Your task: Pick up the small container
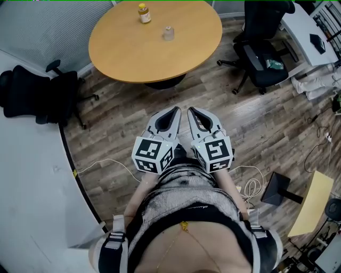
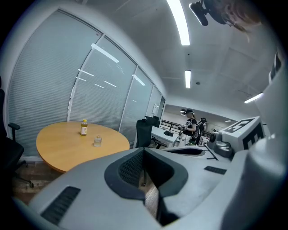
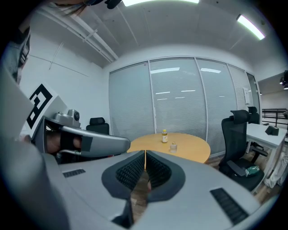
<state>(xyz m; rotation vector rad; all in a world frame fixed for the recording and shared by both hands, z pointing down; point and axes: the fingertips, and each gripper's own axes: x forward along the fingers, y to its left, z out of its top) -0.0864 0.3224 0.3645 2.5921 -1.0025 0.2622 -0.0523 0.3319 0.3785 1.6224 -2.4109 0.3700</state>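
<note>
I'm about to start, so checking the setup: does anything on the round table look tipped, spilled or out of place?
Nothing stands out. The small clear container and the yellow-capped bottle both stand upright and apart on the round table, and no spill shows on its top.

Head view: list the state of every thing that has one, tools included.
left tool: shut, empty.
right tool: shut, empty.
small container: upright on the round table, untouched.
yellow bottle: upright, cap on.
</note>
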